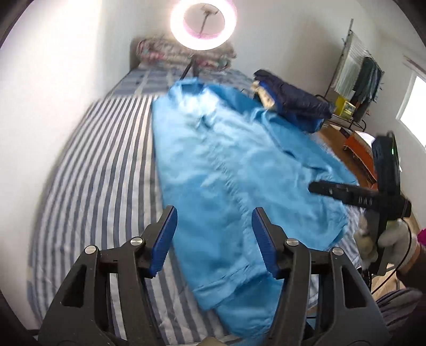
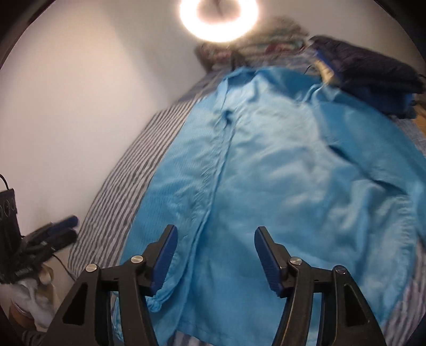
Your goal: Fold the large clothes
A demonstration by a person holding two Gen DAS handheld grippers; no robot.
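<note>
A large light-blue garment [image 1: 226, 170] lies spread lengthwise on a striped bed [image 1: 101, 165], collar toward the far end. It also fills the right wrist view [image 2: 279, 173]. My left gripper [image 1: 213, 239] is open and empty, above the garment's near hem. My right gripper [image 2: 215, 255] is open and empty, above the garment's lower part near its front seam. The right gripper also shows in the left wrist view [image 1: 346, 194] at the garment's right edge. The left gripper shows in the right wrist view [image 2: 50, 237] at far left, off the bed.
A folded dark-blue garment [image 1: 295, 103] lies at the bed's far right. Patterned bedding [image 1: 183, 56] is piled at the head. A ring light [image 1: 203, 22] stands over the bed. A white wall [image 1: 53, 79] runs along the left. A clothes rack [image 1: 356, 79] and orange box [image 1: 359, 149] stand right.
</note>
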